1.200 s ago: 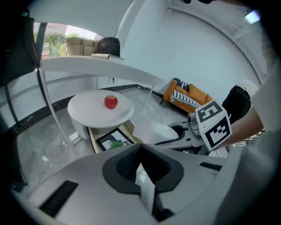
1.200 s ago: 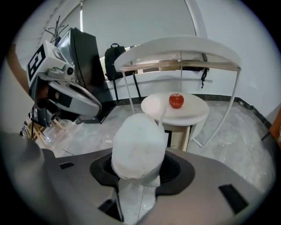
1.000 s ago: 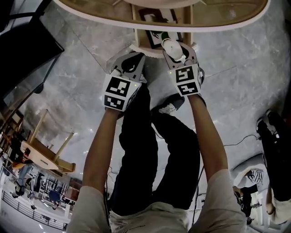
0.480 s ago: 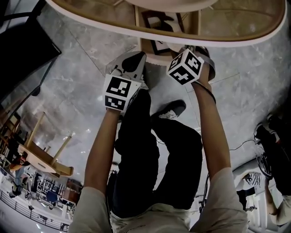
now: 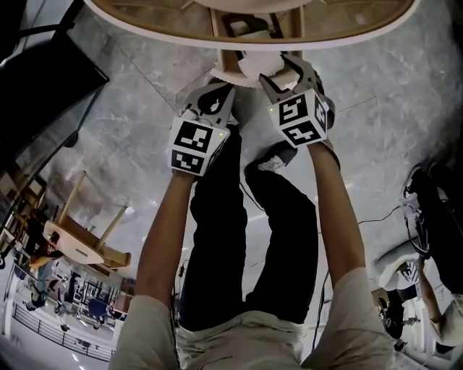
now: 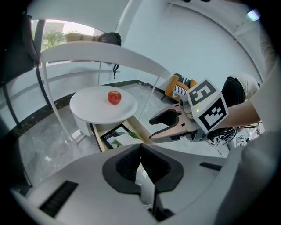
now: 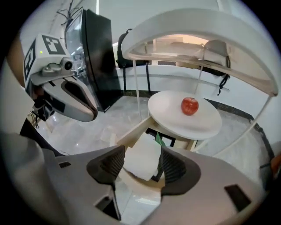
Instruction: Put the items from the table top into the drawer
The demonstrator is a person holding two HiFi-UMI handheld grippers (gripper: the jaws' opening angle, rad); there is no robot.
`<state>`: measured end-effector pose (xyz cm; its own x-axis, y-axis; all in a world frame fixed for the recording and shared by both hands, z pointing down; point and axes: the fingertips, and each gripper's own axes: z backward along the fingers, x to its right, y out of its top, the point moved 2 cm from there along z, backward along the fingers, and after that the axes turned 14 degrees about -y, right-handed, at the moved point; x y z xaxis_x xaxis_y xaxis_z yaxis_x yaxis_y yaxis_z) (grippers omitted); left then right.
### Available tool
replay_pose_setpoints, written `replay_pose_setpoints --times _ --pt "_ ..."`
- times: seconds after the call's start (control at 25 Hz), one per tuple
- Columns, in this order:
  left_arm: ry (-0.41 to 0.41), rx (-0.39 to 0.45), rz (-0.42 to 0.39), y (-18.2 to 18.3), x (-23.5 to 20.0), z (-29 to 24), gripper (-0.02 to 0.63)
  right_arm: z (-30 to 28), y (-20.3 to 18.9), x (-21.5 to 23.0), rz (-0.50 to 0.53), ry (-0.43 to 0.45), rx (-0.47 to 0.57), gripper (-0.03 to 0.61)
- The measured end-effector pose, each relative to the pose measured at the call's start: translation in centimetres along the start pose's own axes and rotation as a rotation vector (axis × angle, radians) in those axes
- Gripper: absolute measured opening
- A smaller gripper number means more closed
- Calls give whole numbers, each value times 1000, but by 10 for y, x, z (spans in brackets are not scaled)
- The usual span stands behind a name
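- White item (image 5: 253, 65) lies in the open drawer (image 5: 230, 75) under the table (image 5: 145, 18) in the head view, with the right gripper (image 5: 281, 72) just above it. Drawing that gripper straight up and clear should keep it from dragging the item or knocking the drawer's edge. A second ago the gripper carried the item.
- Left gripper view: the left gripper (image 6: 140, 163) has its jaws pressed together on nothing. A red apple (image 6: 114, 97) waits on the table top.
- Right gripper view: the jaws stand wide, having just been opening. The item shows between them, untouched.
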<state>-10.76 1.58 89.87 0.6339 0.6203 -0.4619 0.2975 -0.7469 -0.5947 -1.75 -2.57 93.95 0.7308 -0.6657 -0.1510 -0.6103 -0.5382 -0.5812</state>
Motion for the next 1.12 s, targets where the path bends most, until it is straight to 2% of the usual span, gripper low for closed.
replay_pose_setpoints --times 0.32,0.52,0.68,0.84,1.0,1.12 --pt "-3 -29 -48 68 78 54 21 122 14 25 -234 -9 -8 265" --pt "-10 -39 -68 106 149 98 21 218 49 29 -335 -25 14 265" --pt "-20 -63 -63 122 221 148 21 306 67 19 -429 -22 22 265" --pt "1 -55 -91 158 265 193 21 372 98 25 -513 -13 53 265" --pt "1 -69 -111 169 340 237 21 471 95 9 -488 15 13 265" --pt "-17 -72 -120 181 380 273 21 529 105 4 -534 -11 10 265"
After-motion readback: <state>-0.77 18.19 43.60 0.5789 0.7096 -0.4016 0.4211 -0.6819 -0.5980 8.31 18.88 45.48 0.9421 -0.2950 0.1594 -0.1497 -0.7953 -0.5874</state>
